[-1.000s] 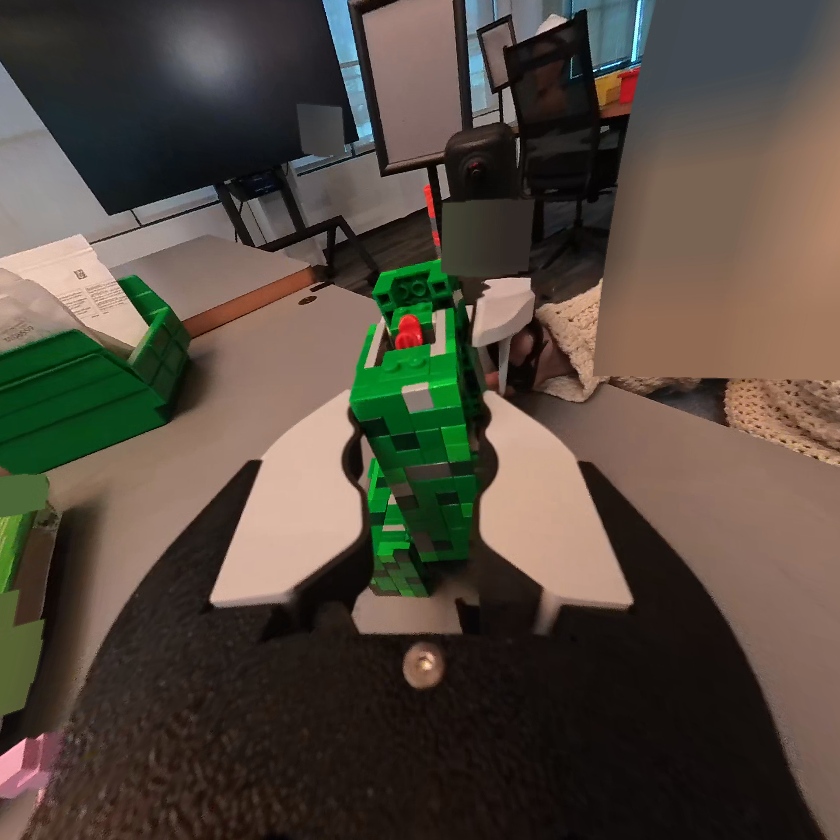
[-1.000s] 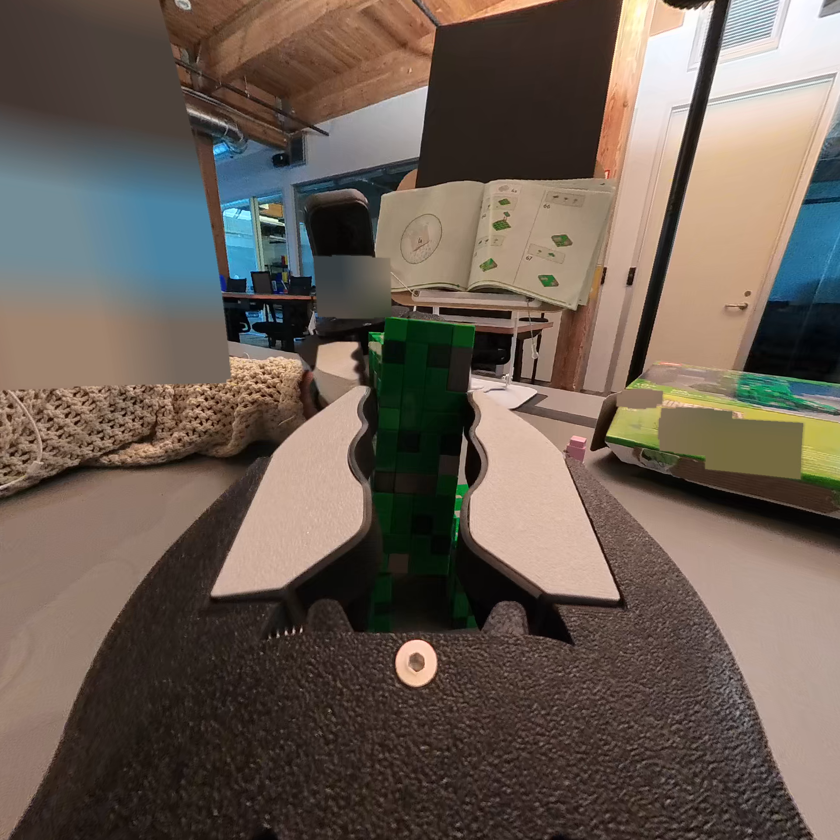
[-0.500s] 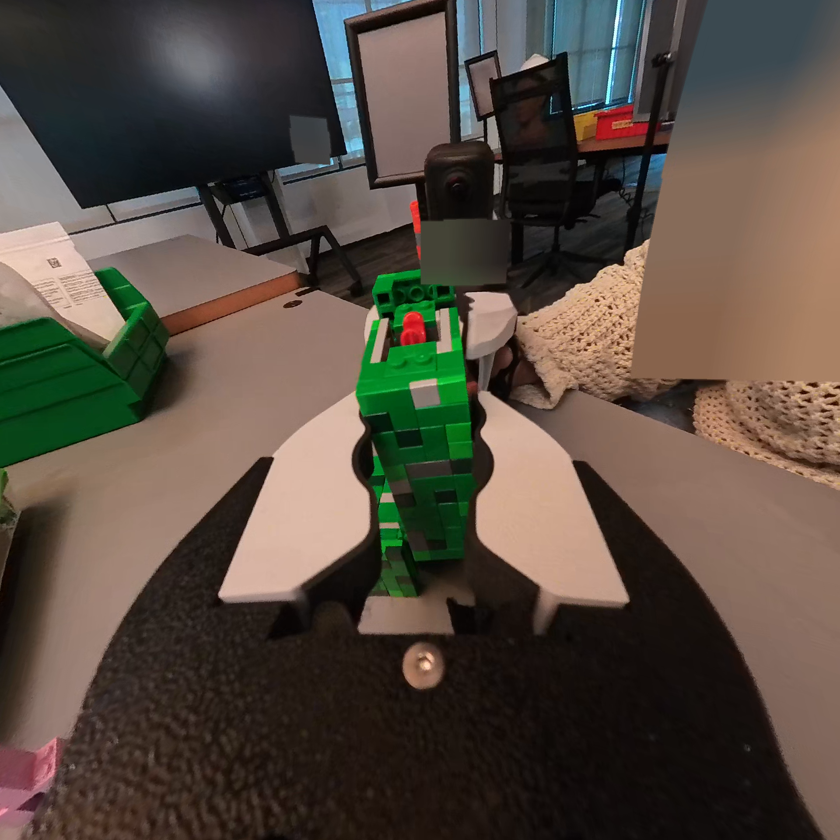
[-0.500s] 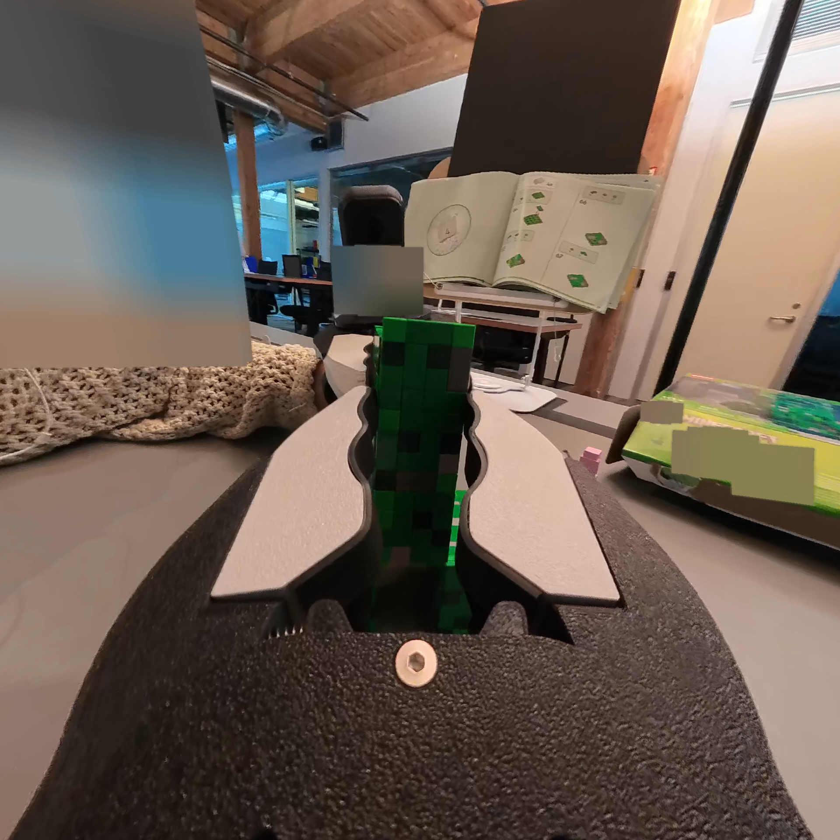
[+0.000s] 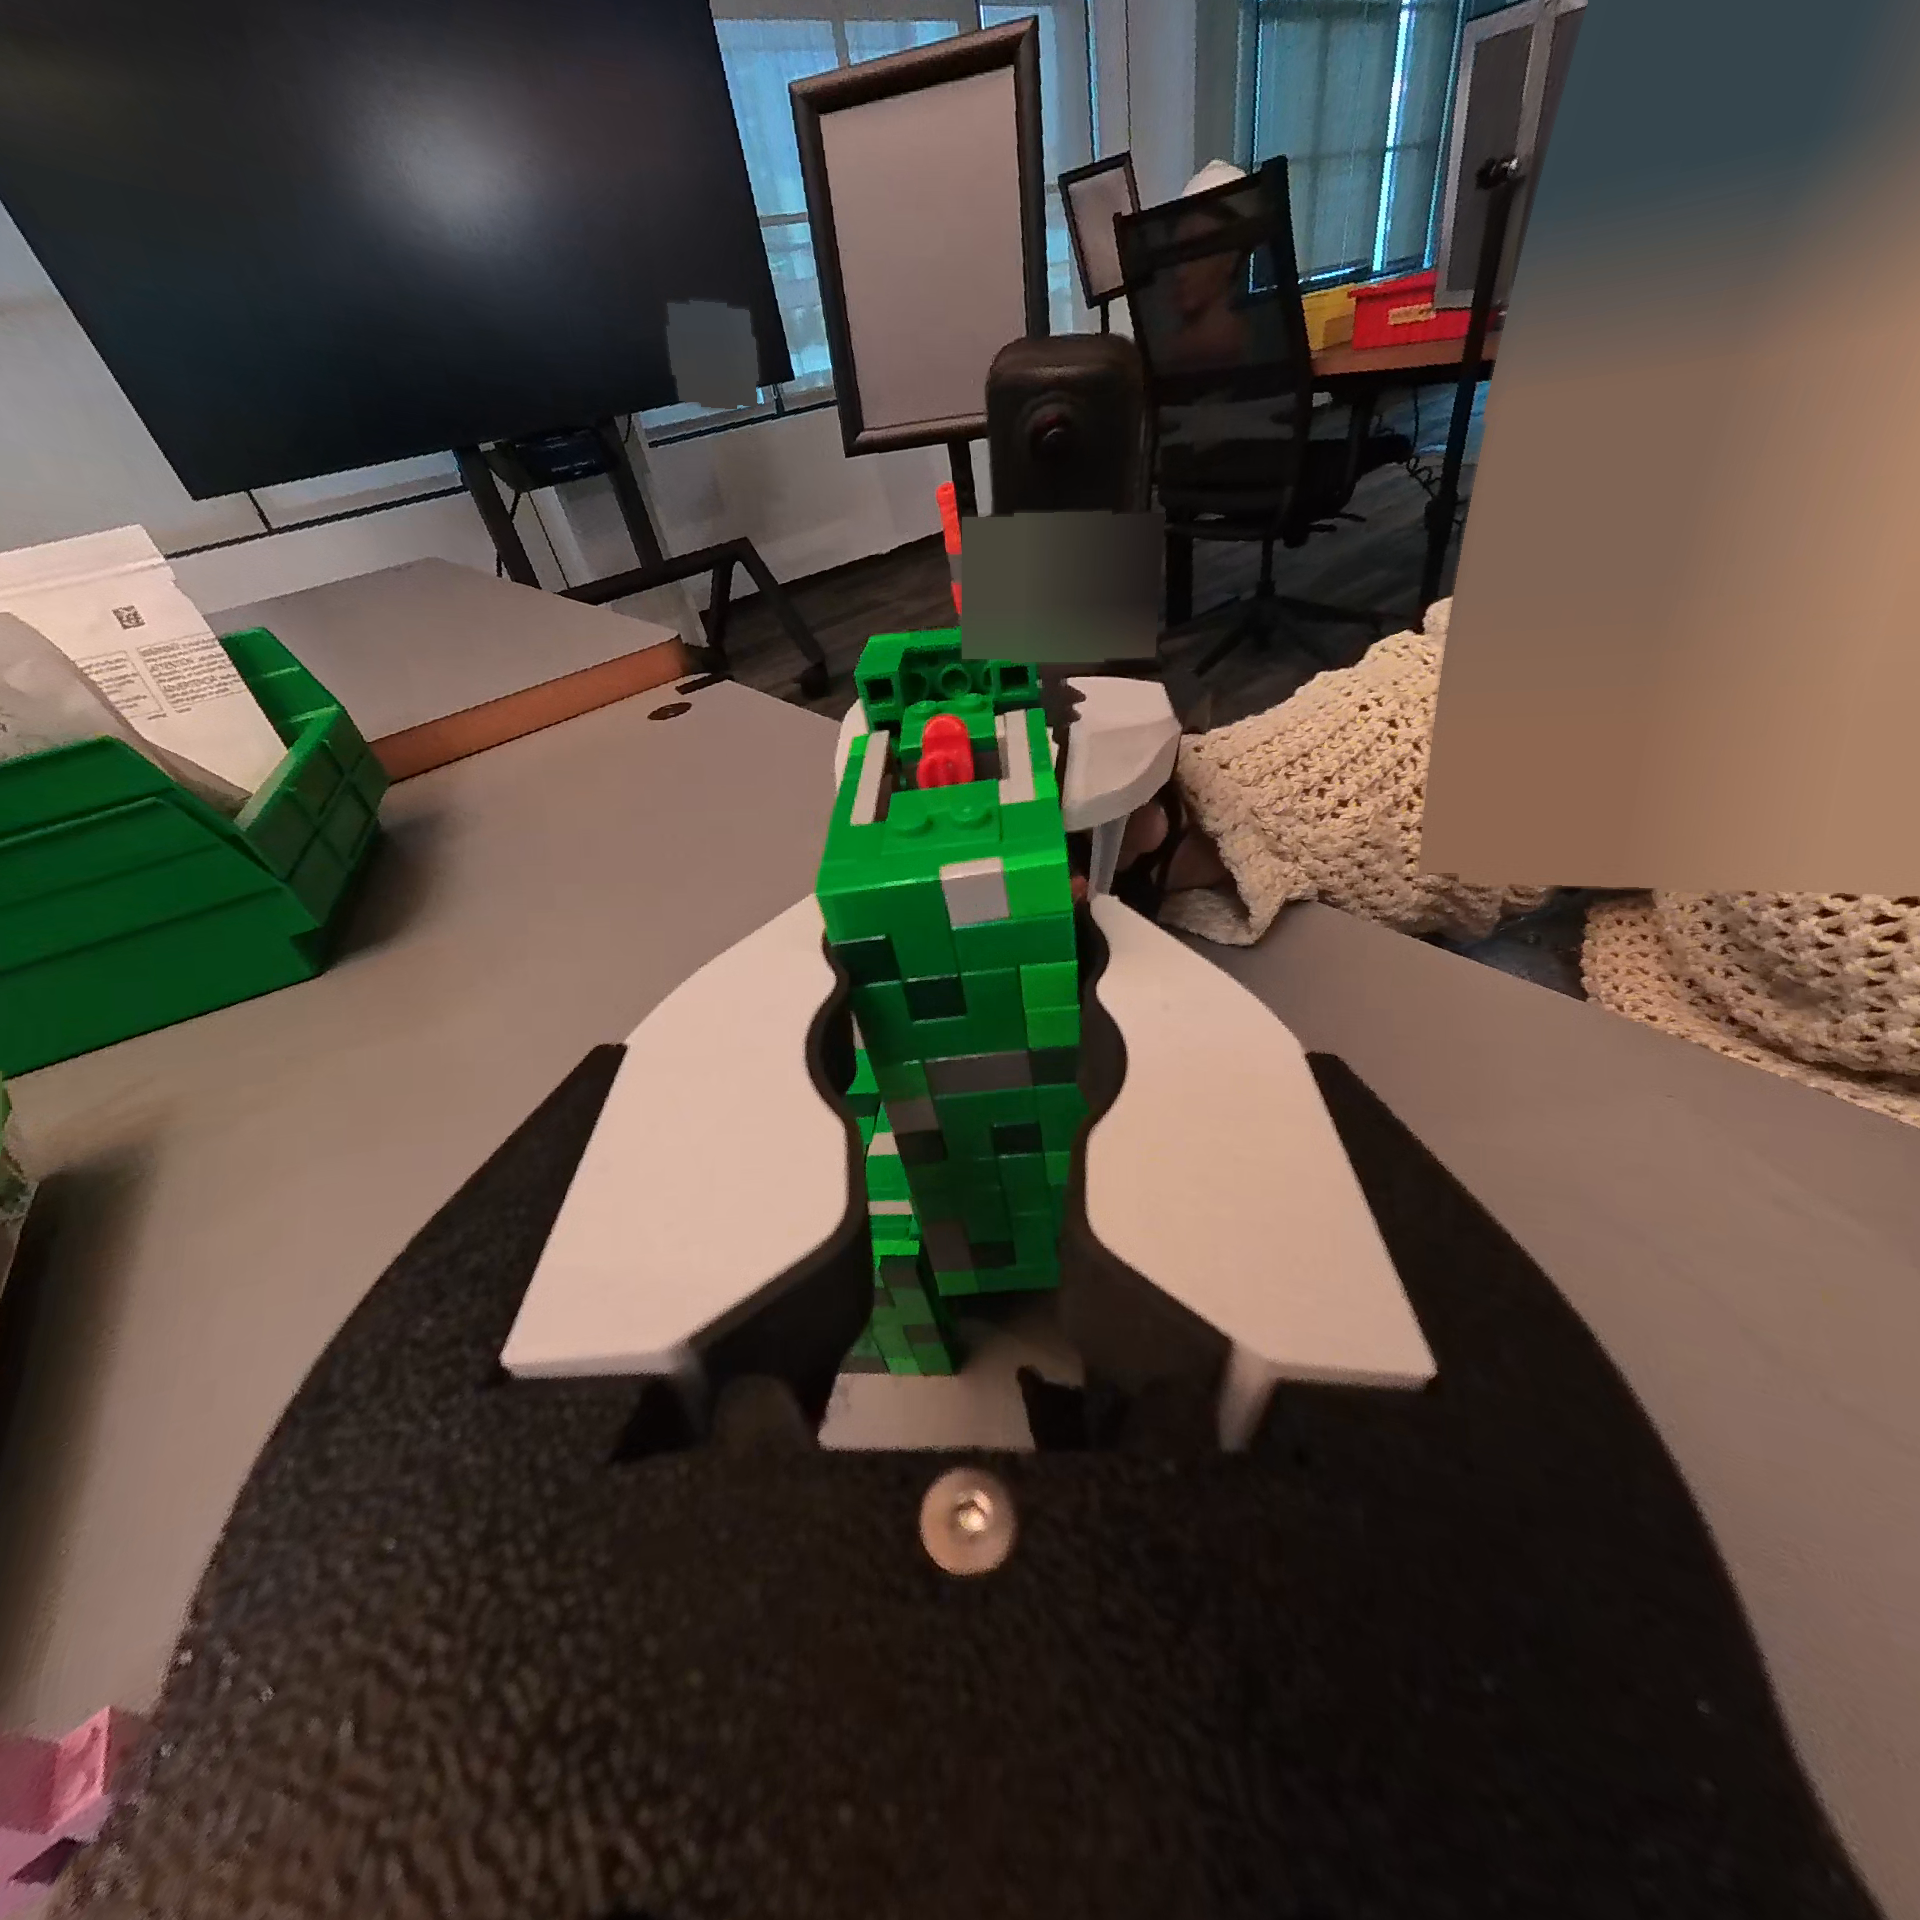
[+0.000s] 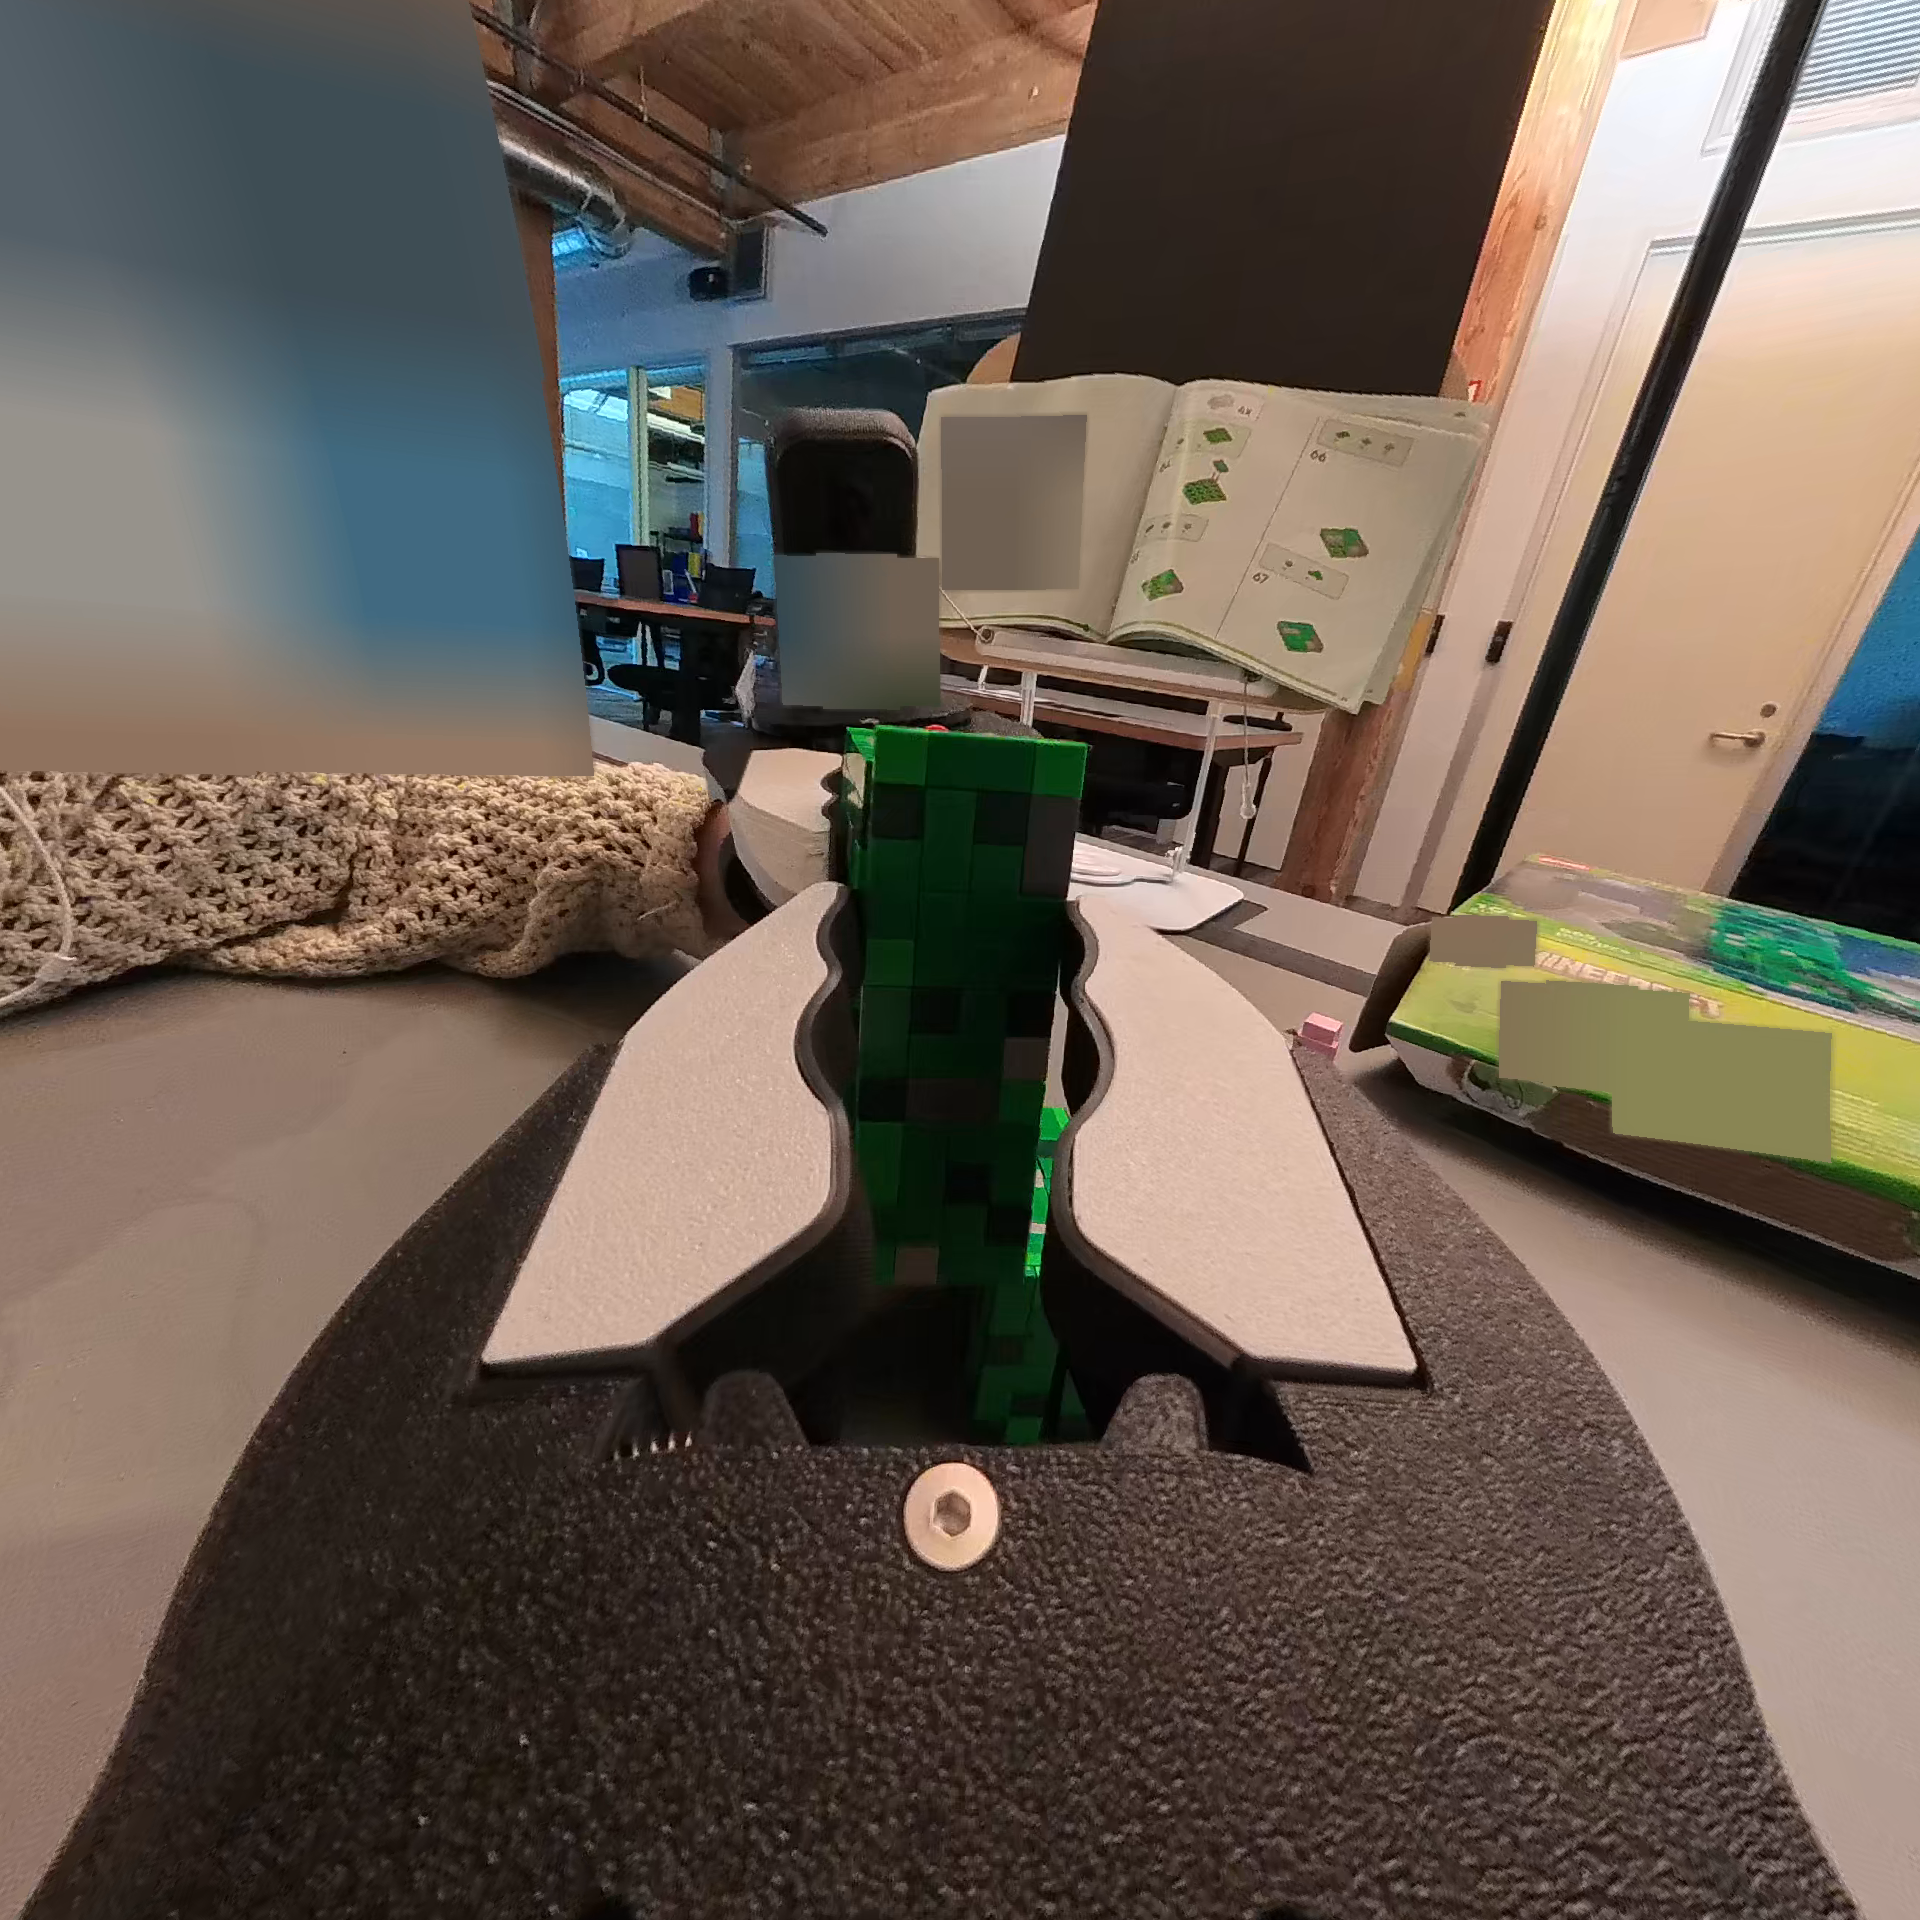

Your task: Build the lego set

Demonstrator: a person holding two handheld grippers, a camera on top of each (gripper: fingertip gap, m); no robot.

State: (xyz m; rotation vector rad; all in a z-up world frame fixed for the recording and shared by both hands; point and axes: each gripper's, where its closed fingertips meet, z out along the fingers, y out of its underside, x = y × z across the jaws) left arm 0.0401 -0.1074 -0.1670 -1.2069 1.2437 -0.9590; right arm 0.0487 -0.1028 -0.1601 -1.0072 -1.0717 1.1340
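Right now both tools are clamped on the green lego tower [image 5: 951,1060]: your left hand-held gripper [image 5: 956,1049] squeezes it at frame centre, and the right hand-held gripper [image 6: 951,1049] pinches it from the opposite side. Hold both squeezes even and the tower upright over the desk [image 5: 1558,1164], so the red piece [image 5: 940,750] in the open top stays reachable and nothing shears.
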